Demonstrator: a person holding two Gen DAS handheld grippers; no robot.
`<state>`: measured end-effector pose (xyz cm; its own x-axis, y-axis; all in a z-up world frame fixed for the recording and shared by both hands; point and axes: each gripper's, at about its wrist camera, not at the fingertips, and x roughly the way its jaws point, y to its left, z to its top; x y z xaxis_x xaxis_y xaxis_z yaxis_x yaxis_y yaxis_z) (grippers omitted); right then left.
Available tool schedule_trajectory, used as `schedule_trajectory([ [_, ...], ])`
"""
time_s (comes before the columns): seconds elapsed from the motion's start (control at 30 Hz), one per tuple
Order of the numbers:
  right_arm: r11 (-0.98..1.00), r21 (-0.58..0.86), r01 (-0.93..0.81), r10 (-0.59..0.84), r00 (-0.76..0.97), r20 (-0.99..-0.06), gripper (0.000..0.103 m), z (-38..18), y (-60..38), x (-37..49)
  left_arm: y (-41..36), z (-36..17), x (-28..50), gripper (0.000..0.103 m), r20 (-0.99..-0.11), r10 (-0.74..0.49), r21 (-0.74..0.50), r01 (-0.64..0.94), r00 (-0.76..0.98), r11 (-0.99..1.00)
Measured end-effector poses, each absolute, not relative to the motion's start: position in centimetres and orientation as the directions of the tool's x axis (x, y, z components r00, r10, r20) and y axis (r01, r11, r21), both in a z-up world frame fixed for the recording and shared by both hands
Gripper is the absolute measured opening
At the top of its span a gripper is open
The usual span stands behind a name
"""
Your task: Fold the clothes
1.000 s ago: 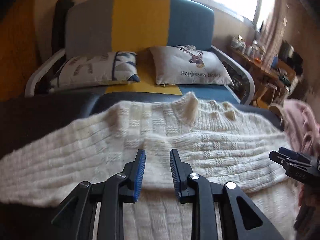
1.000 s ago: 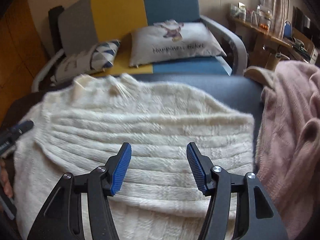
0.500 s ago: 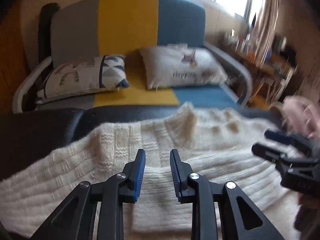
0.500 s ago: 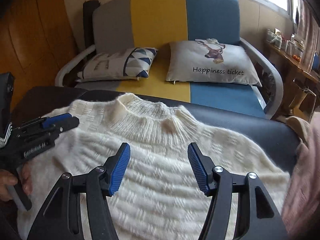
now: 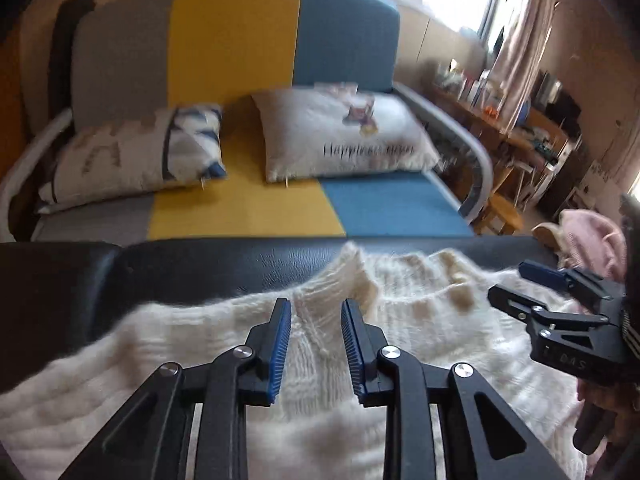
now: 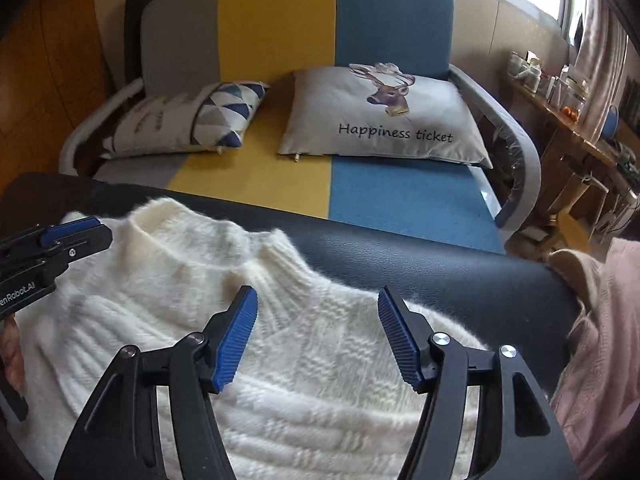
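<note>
Above sweater point(image 6: 168, 312), both grippers tilted down

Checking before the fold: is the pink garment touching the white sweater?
Cannot tell. The right wrist view shows pink garment beside white sweater, their edges hidden behind the right gripper.

sofa point(image 6: 276, 20) – grey, yellow, blue | deer pillow point(image 6: 384, 116) beside triangle-print pillow point(image 6: 188, 120) | cluttered shelf point(image 6: 568, 104)

Cream sweater point(image 5: 400, 320) ran off bottom edge in both views; hem and sleeves couldn't be made out. Lettering on pillow point(image 5: 344, 136) smeared by blur in left wrist view, unreadable. Pink garment point(image 6: 600, 340) cut by right edge. Shelf items point(image 6: 560, 84) too small to ID. Hand point(image 6: 10, 356) mostly out of frame.
</note>
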<state>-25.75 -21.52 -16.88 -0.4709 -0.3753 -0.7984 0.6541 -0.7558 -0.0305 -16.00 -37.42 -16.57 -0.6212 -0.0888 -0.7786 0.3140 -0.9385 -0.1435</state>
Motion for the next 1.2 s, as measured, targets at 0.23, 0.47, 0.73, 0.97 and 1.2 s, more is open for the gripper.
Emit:
schedule_trajectory([
  [0.23, -0.804, -0.069, 0.590, -0.318, -0.525, -0.789, 0.066, -19.1, -21.4, -27.6, -37.5, -17.5, -15.7, 0.026, -0.774, -0.164, -0.093, 0.366, -0.612, -0.926],
  [0.47, -0.786, -0.068, 0.615, -0.345, -0.527, -0.777, 0.066, -18.1, -22.5, -26.8, -38.2, -16.1, -14.6, 0.026, -0.732, -0.215, -0.093, 0.408, -0.647, -0.908],
  [0.73, -0.782, -0.037, 0.622, -0.350, -0.487, -0.800, 0.066, -18.7, -23.8, -27.6, -38.7, -16.7, -14.8, 0.026, -0.763, -0.244, -0.064, 0.445, -0.598, -0.893],
  [0.97, -0.740, 0.039, 0.672, -0.443, -0.442, -0.780, 0.066, -16.3, -19.7, -22.8, -39.6, -14.9, -9.0, 0.026, -0.718, -0.282, -0.091, 0.487, -0.636, -0.869],
  [1.2, -0.746, 0.014, 0.665, -0.394, -0.424, -0.815, 0.071, -18.3, -19.0, -21.1, -40.9, -15.8, -6.6, 0.027, -0.763, -0.296, -0.084, 0.542, -0.575, -0.836],
])
